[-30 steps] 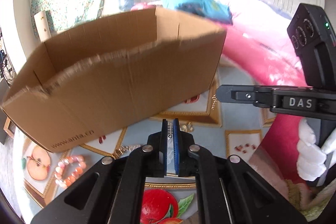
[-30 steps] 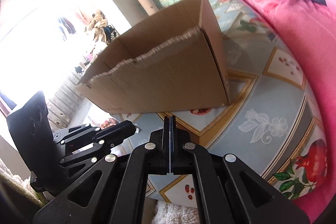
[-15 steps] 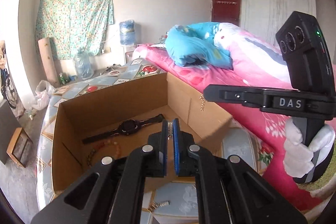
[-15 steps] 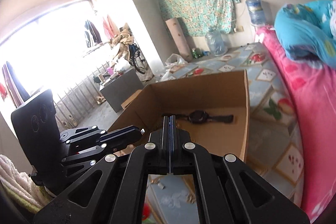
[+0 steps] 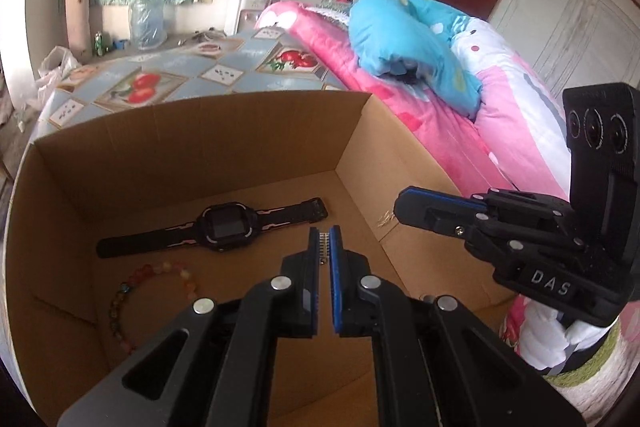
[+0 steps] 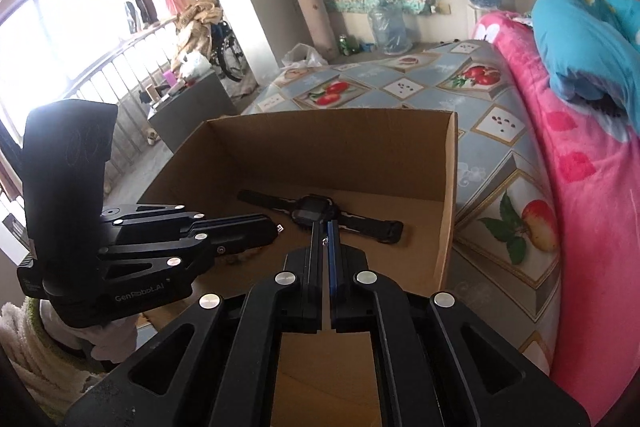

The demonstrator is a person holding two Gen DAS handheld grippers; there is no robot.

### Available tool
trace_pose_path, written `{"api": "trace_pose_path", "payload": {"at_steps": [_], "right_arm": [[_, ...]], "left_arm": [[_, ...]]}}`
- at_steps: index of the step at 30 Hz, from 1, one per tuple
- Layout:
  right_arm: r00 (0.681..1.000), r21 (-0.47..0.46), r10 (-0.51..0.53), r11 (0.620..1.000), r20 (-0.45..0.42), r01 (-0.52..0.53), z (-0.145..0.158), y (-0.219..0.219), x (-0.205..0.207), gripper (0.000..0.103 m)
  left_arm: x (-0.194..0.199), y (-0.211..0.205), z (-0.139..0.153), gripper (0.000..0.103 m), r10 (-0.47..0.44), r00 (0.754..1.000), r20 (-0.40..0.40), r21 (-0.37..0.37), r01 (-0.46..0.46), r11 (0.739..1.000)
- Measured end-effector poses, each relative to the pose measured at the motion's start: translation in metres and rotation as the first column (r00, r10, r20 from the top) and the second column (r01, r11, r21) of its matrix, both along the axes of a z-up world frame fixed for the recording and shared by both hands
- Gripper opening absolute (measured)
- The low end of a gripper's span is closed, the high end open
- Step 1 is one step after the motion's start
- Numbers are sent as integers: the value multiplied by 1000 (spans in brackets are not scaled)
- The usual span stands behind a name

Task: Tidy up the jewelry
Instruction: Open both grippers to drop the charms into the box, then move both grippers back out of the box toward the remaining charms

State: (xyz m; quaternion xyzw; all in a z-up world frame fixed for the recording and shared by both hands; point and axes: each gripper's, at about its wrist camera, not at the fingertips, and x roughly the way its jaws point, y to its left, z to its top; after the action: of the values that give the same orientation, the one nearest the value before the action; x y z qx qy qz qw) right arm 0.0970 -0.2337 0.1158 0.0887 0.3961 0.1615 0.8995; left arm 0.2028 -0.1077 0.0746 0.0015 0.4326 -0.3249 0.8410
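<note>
A: Step? A small metal chain piece (image 5: 324,247) is pinched between the nearly closed jaws of the left gripper (image 5: 324,241), held above the cardboard box (image 5: 200,131).

B: So the drop-off step is judged in hand. Right gripper (image 6: 325,233)?

A: Jaws pressed together, nothing seen held; it is poised over the box's right side.

B: Already inside?

A: A black watch (image 5: 218,229) at the far side, a bead bracelet (image 5: 132,291) near left.

B: Next: the left jaws are to be spread over bare floor.
</note>
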Motion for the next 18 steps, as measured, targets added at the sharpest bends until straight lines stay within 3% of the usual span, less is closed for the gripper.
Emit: {"api": "trace_pose_path", "payload": {"at_steps": [4, 11, 18], "right_arm": [[1000, 13, -12, 1000, -7, 12, 3, -6, 4, 9], [999, 36, -34, 999, 8, 34, 10, -12, 4, 9], [997, 68, -56, 996, 45, 52, 24, -19, -13, 9]], "left_arm": [[4, -7, -1, 5, 0, 1000, -3, 31, 0, 1000], [5, -4, -1, 8, 16, 1000, 0, 14, -16, 1000], [-11, 10, 12, 12, 39, 998, 58, -14, -38, 999]]}}
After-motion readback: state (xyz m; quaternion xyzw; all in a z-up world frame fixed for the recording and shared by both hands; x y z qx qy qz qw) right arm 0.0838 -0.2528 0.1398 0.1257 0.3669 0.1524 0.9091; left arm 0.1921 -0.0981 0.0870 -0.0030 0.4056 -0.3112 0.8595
